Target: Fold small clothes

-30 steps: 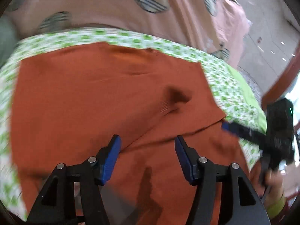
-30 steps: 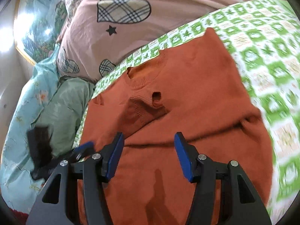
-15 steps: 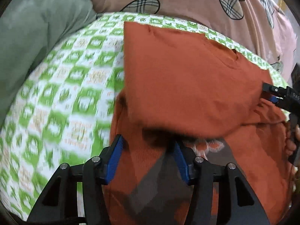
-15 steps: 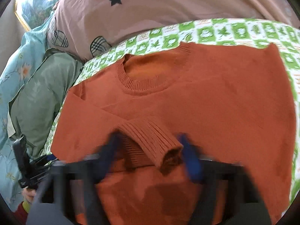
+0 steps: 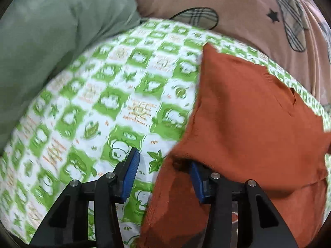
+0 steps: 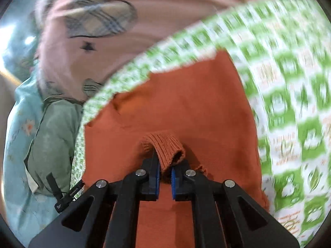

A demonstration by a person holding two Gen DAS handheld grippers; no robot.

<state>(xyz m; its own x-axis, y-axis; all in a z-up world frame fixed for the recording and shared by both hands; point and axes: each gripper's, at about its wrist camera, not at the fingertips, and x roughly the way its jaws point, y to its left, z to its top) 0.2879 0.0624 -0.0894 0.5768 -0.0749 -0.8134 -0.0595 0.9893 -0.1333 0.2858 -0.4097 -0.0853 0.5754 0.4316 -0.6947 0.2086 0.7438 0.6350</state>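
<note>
Here, largest first. Green-and-white checked sheet [image 5: 115, 95]: fills the left and centre of the left wrist view, blurred at right of the right wrist view. Pink blanket [image 6: 165, 16]: upper frame, plaid heart patches. Green cloth [image 5: 51, 31]: upper left. Orange sweater [image 5: 258, 113]: lies on the sheet, right half of the left view, lower centre of the right view. Left gripper [image 5: 163, 175]: fingers apart, the right one under the sweater's edge. Right gripper [image 6: 165, 177]: fingers clamped on the ribbed cuff [image 6: 167, 146].
</note>
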